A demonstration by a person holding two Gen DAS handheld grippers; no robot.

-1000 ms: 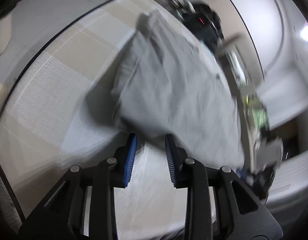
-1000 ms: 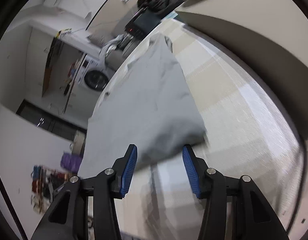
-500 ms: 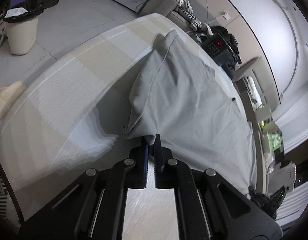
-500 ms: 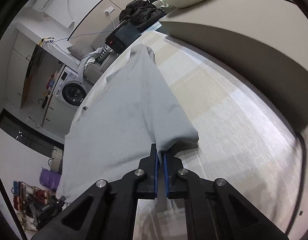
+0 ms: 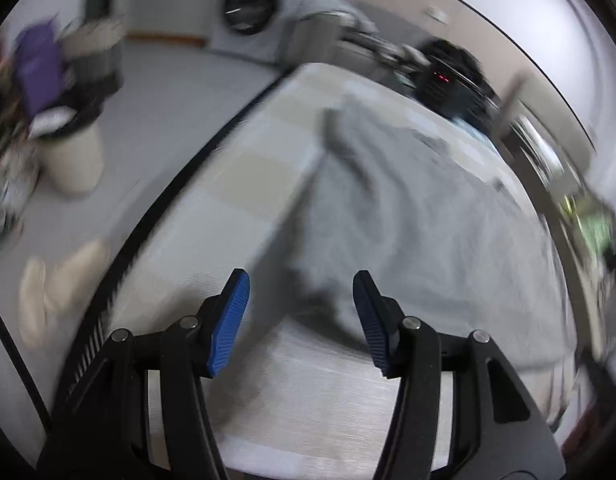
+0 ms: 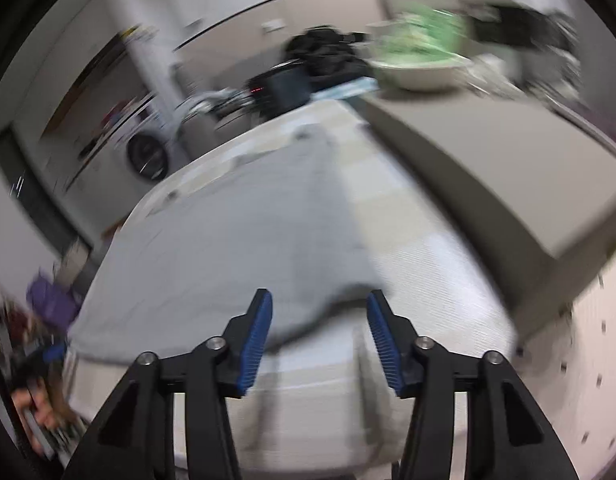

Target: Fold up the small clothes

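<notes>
A grey garment (image 5: pixel 420 216) lies spread along the checked beige-and-white table (image 5: pixel 244 184); both views are blurred by motion. My left gripper (image 5: pixel 300 312) hovers at the garment's near left corner, its jaws opening, blue pads apart and not pressing the cloth. In the right wrist view the same garment (image 6: pixel 244 232) fills the middle. My right gripper (image 6: pixel 318 332) stands over its near right corner, jaws opening too, with the cloth edge lying below the gap and not pinched.
A washing machine (image 5: pixel 250 2) stands past the table's far end, beside a black device with a red light (image 5: pixel 442 80). A pale bin (image 5: pixel 74 160) and slippers (image 5: pixel 56 280) lie on the floor at left. A grey counter (image 6: pixel 508 168) with a bowl (image 6: pixel 420 60) runs along the right.
Half a second ago both grippers were pinched shut on the garment's near corners. Now both have let go, opened and lifted back, and the corners lie on the table.
</notes>
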